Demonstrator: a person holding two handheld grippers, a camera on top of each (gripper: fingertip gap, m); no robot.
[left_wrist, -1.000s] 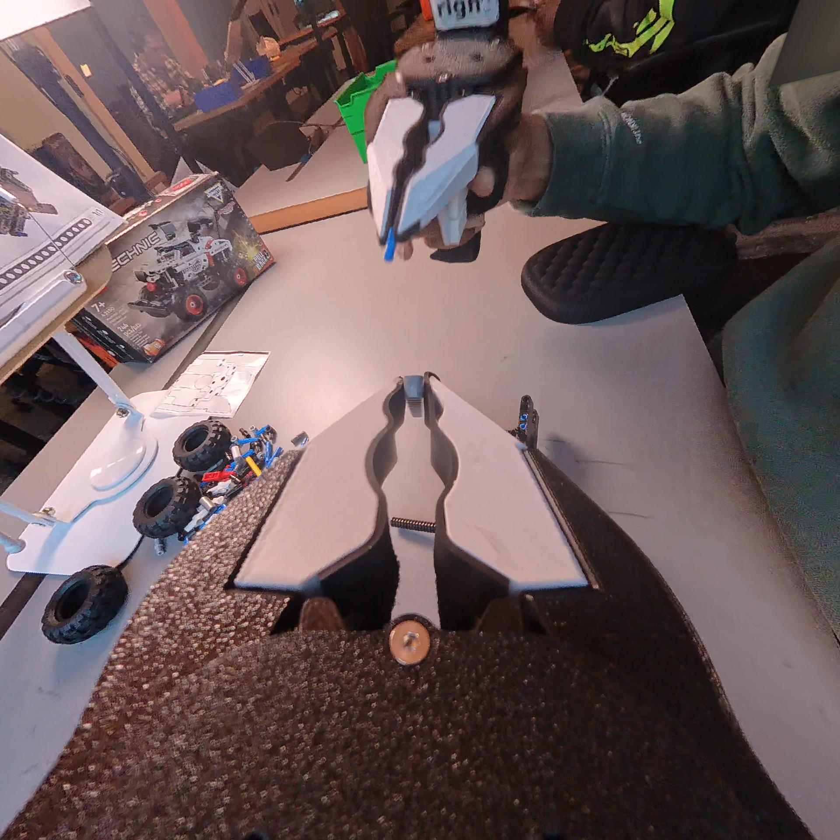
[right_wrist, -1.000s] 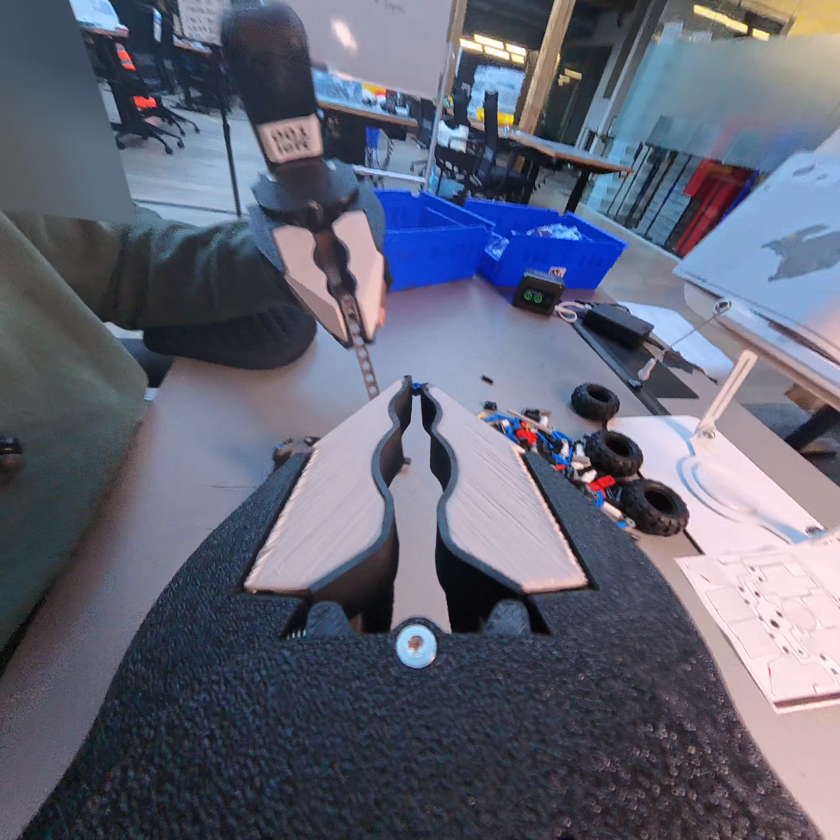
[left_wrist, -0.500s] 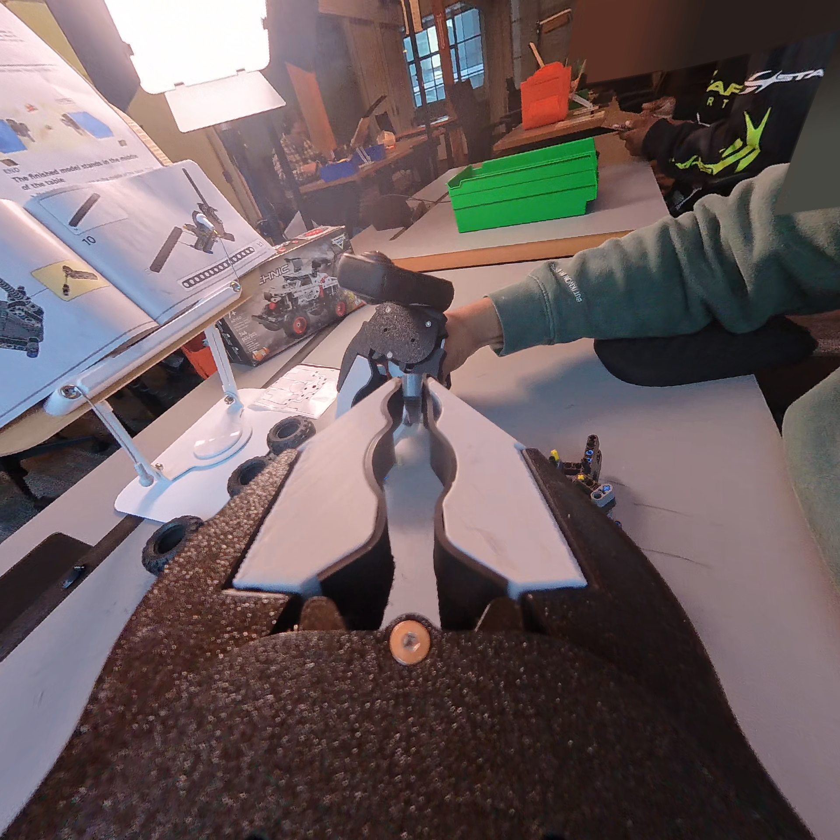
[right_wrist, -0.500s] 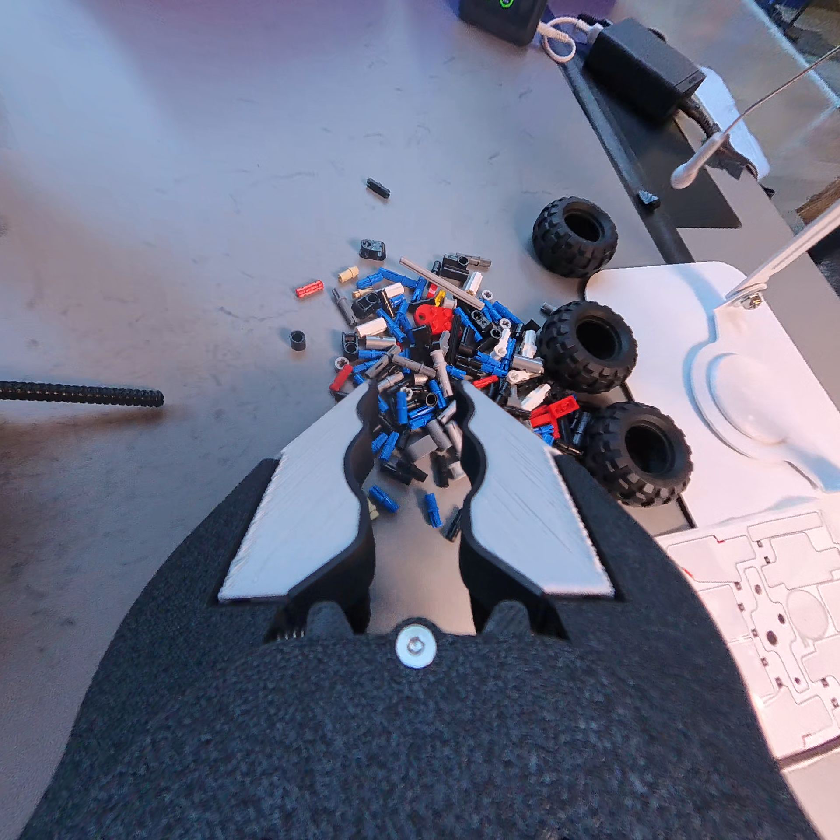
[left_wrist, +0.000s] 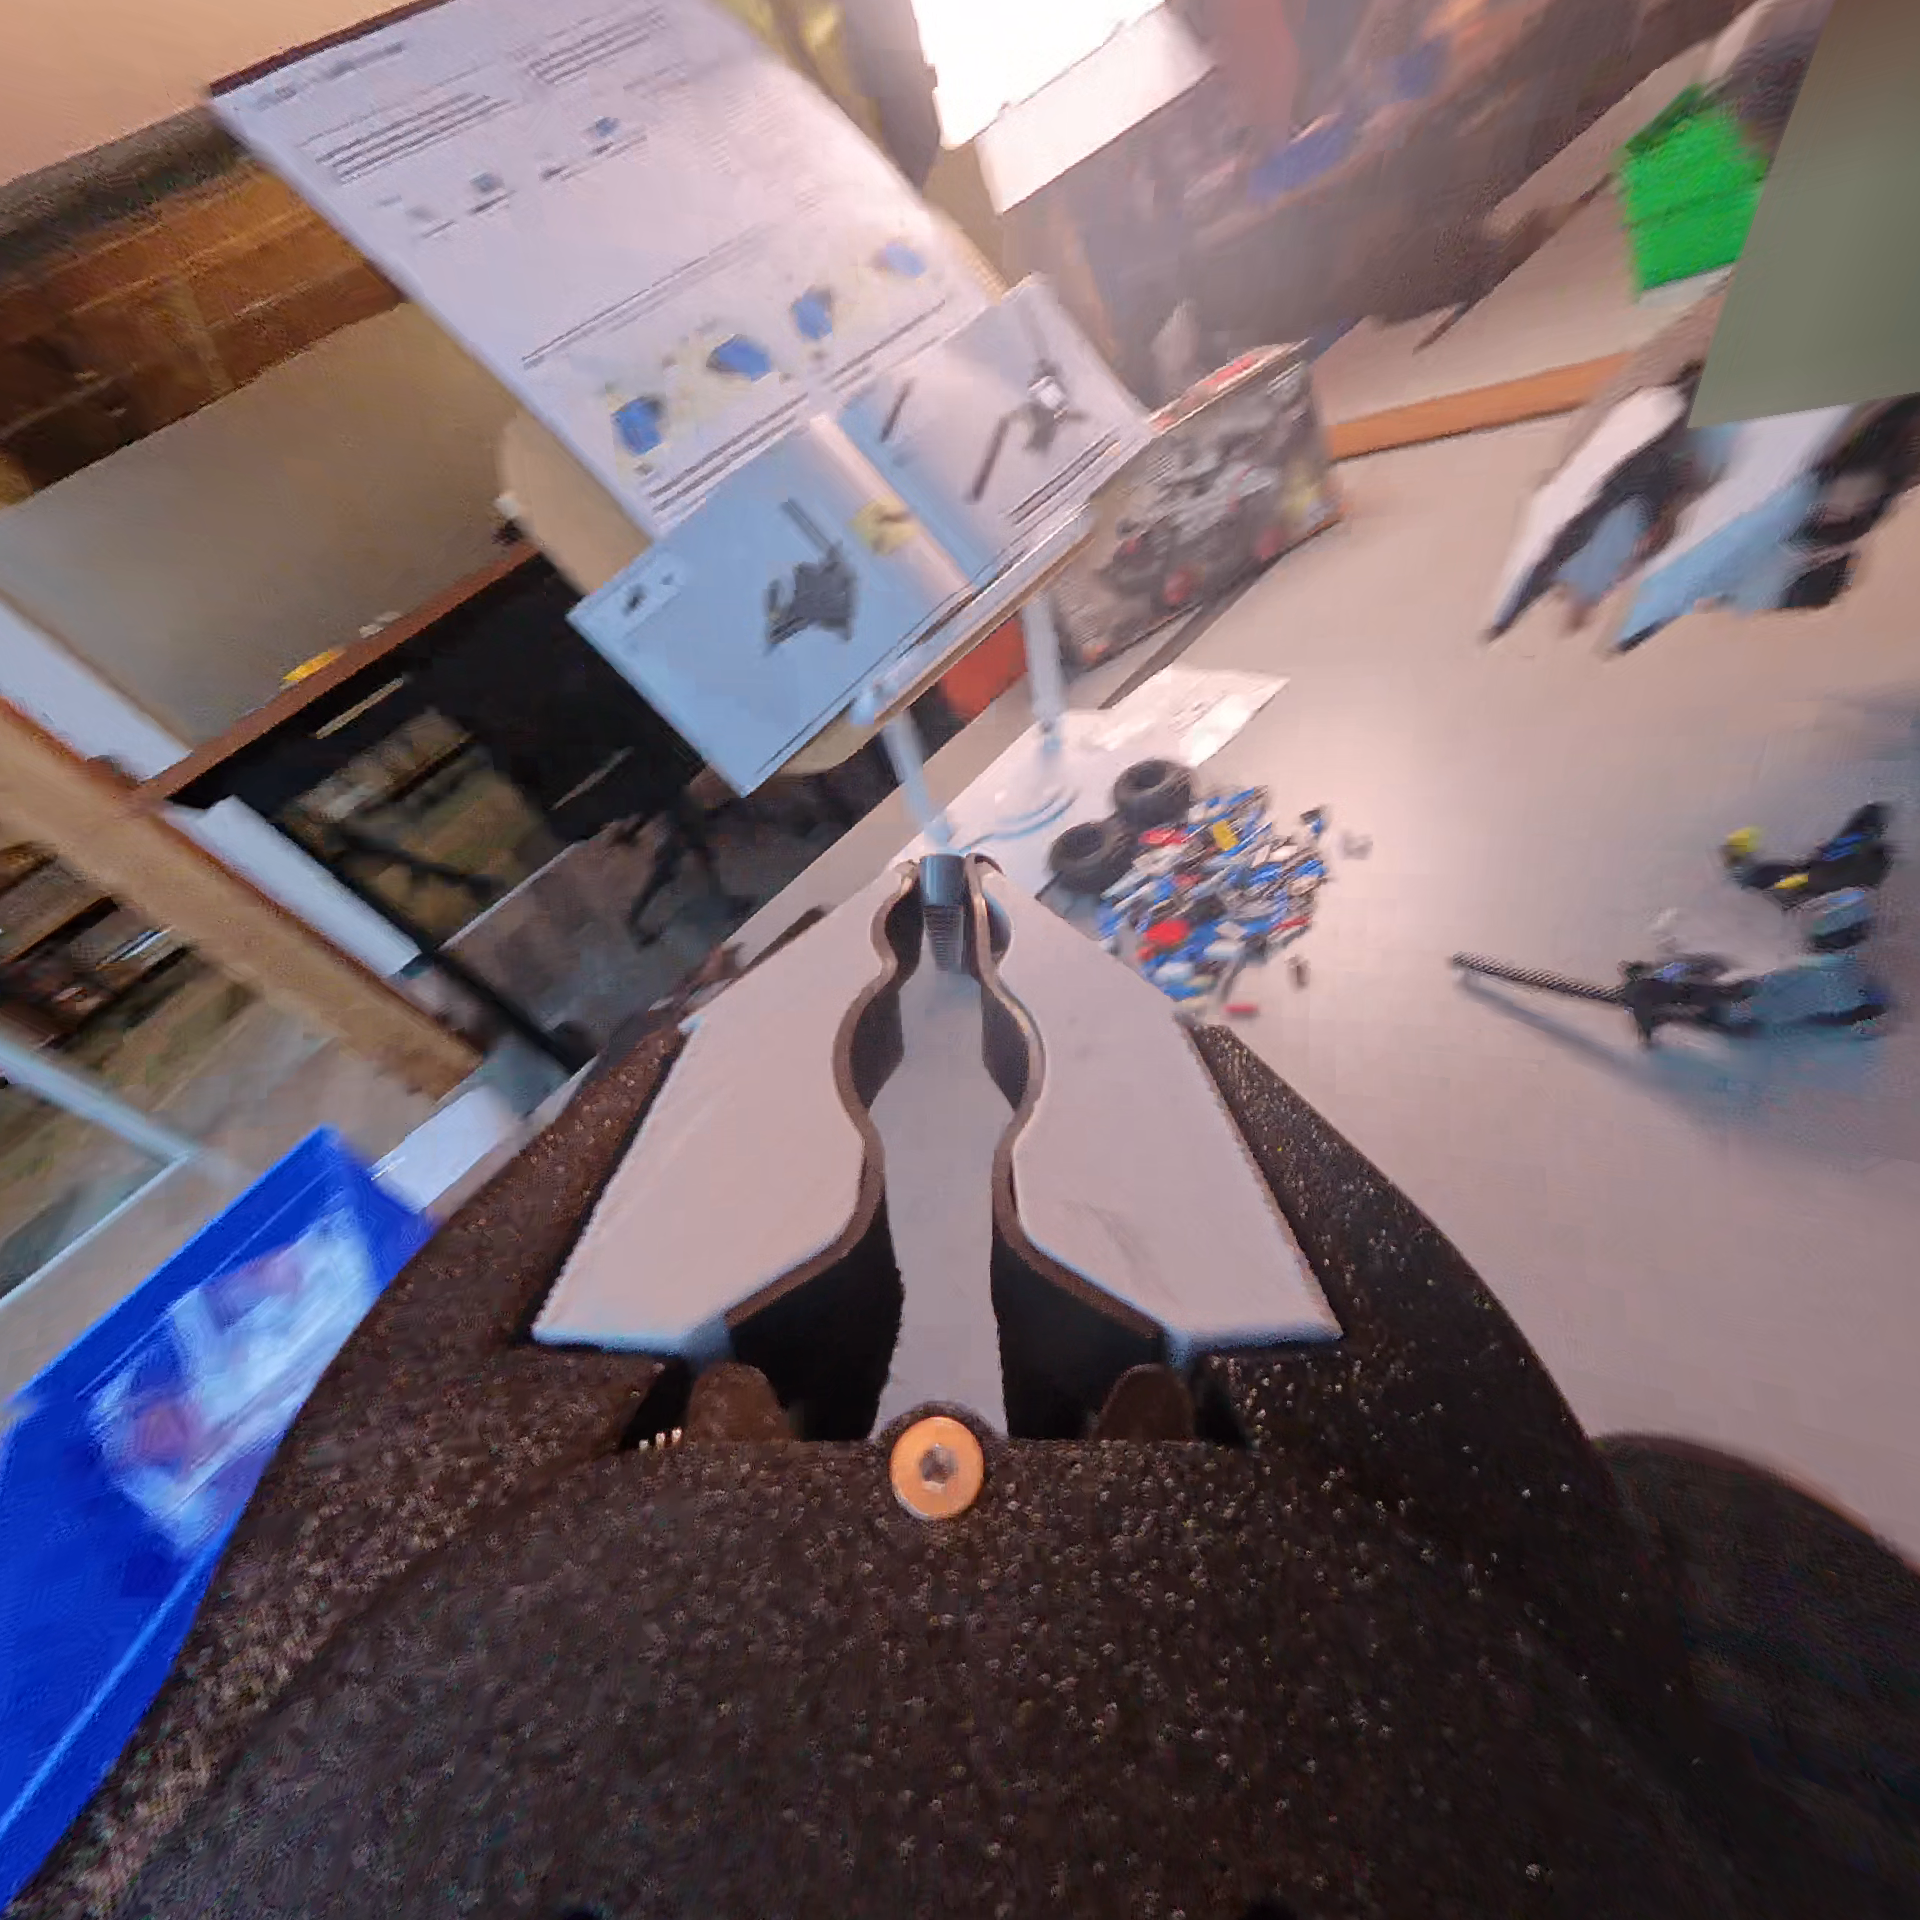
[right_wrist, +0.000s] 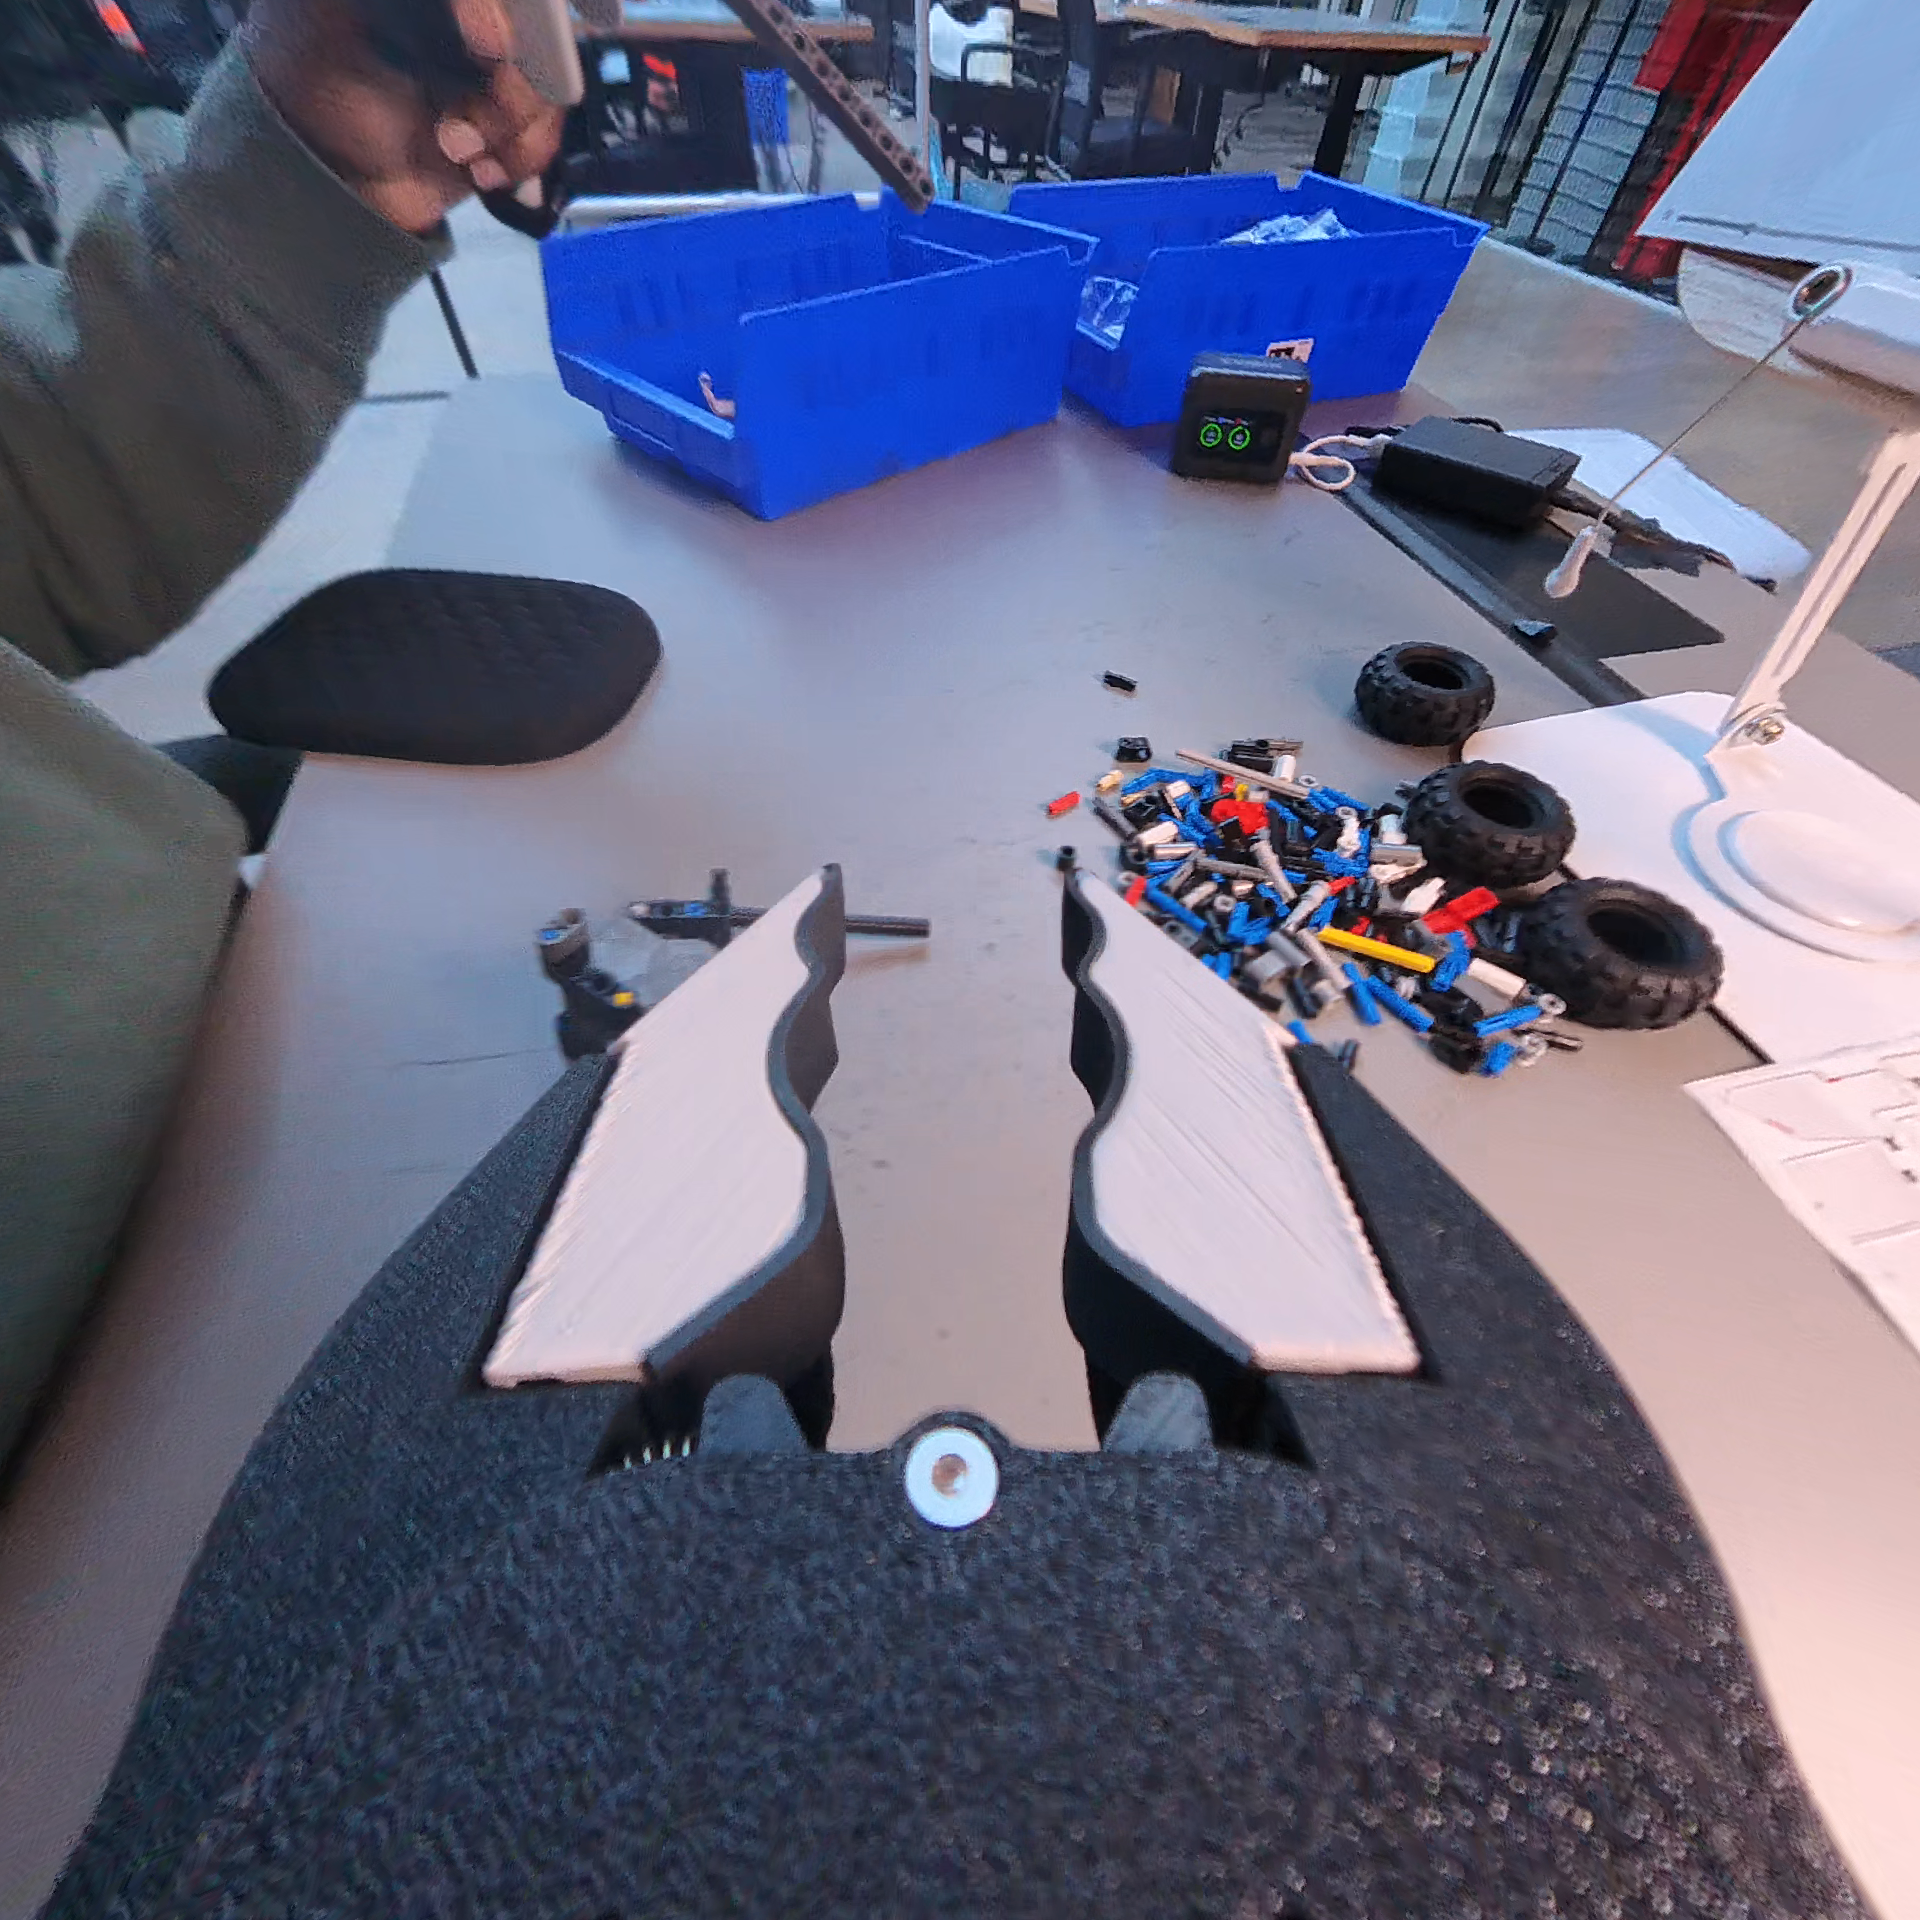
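Note:
My left gripper (left_wrist: 943, 883) is shut on a long dark beam with holes, seen end-on between its tips. The right wrist view shows that beam (right_wrist: 842, 104) raised high over the table at top left. My right gripper (right_wrist: 951, 894) is open wide and empty, low over the grey table (right_wrist: 935, 582). It also shows blurred in the left wrist view (left_wrist: 1662, 540). A pile of small blue, black, red and grey parts (right_wrist: 1299, 894) lies just right of its tips, also visible in the left wrist view (left_wrist: 1205, 894). A small dark assembly with an axle (right_wrist: 675, 925) lies just left.
Three black tyres (right_wrist: 1496, 821) lie by the pile beside a white stand base (right_wrist: 1662, 810) bearing an open manual (left_wrist: 831, 468). Two blue bins (right_wrist: 831, 343), a black device with green lights (right_wrist: 1236, 426) and a power adapter (right_wrist: 1475, 473) stand at the back. A black pad (right_wrist: 436, 665) lies left. Spacing between my two grippers at the tips: around 30 cm.
My right gripper opened wide and drew back from the parts pile, no blue pin in it now. My left gripper rose and swung away to the left with the beam.

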